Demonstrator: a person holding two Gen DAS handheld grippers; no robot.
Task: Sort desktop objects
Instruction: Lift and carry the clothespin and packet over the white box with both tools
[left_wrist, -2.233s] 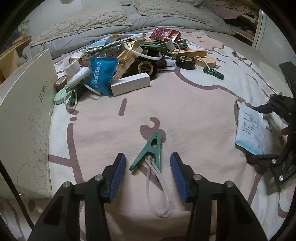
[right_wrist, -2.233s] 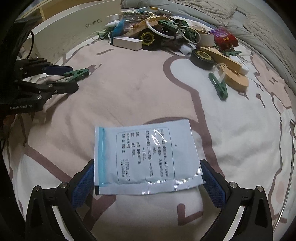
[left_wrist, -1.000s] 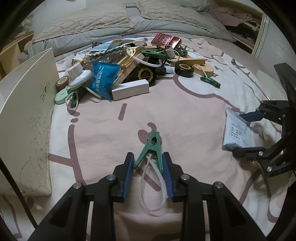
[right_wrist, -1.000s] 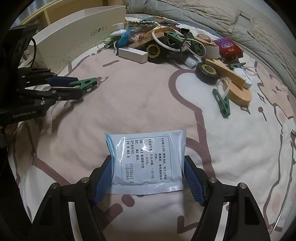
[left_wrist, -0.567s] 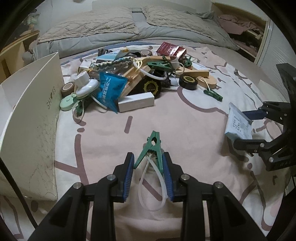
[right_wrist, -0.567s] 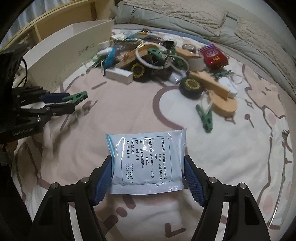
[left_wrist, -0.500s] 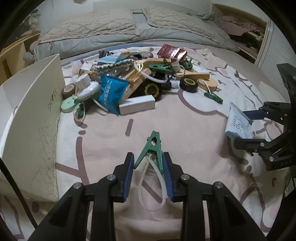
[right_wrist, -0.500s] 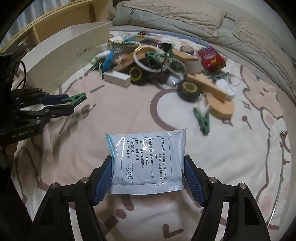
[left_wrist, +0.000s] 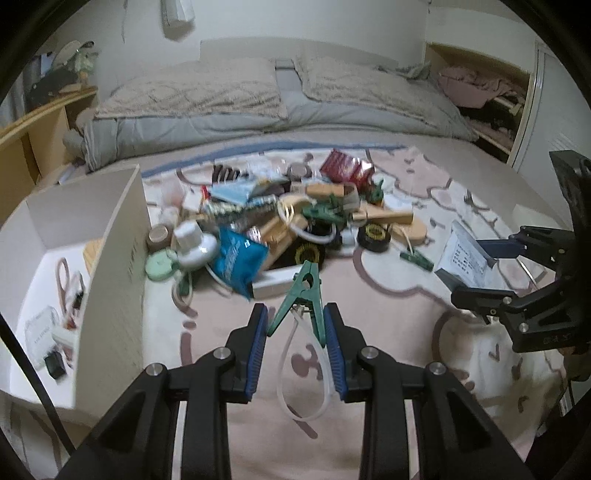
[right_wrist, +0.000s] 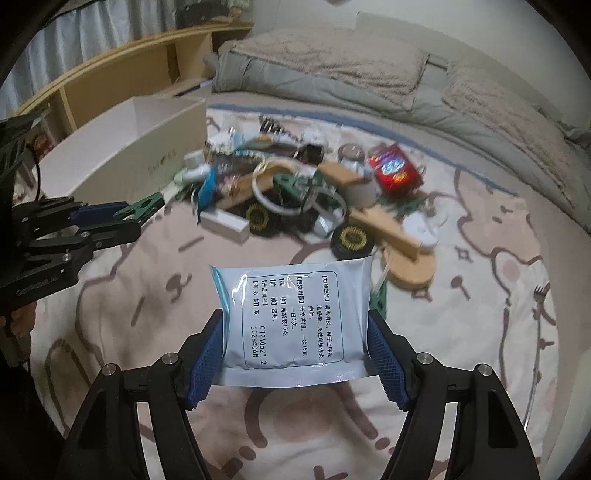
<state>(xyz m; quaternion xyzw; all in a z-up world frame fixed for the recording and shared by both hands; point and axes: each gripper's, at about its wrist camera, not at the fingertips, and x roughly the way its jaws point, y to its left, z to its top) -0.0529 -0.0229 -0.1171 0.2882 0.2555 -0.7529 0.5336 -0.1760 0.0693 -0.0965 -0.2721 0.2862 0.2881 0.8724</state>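
Observation:
My left gripper (left_wrist: 295, 325) is shut on a green clothes peg (left_wrist: 304, 295) with a white cord loop (left_wrist: 306, 384) hanging from it, lifted clear of the pink cloth. The right wrist view shows the same left gripper (right_wrist: 122, 218) at the left with the green clothes peg (right_wrist: 142, 207) sticking out. My right gripper (right_wrist: 295, 343) is shut on a pale blue sachet (right_wrist: 291, 317) printed with black text, held flat above the cloth. In the left wrist view the right gripper (left_wrist: 476, 269) holds that sachet (left_wrist: 463, 258) at the right.
A heap of mixed objects (left_wrist: 280, 221) lies on the pink cloth (left_wrist: 388, 302): a blue packet, wooden pieces, black tape rolls, a red box (right_wrist: 395, 173). An open white shoebox (left_wrist: 110, 266) with a few items stands at the left. Grey bedding (left_wrist: 258, 99) lies beyond.
Both grippers have risen with the peg and the sachet, and both views have tilted up, showing more of the bed, the shoebox interior and the heap farther below.

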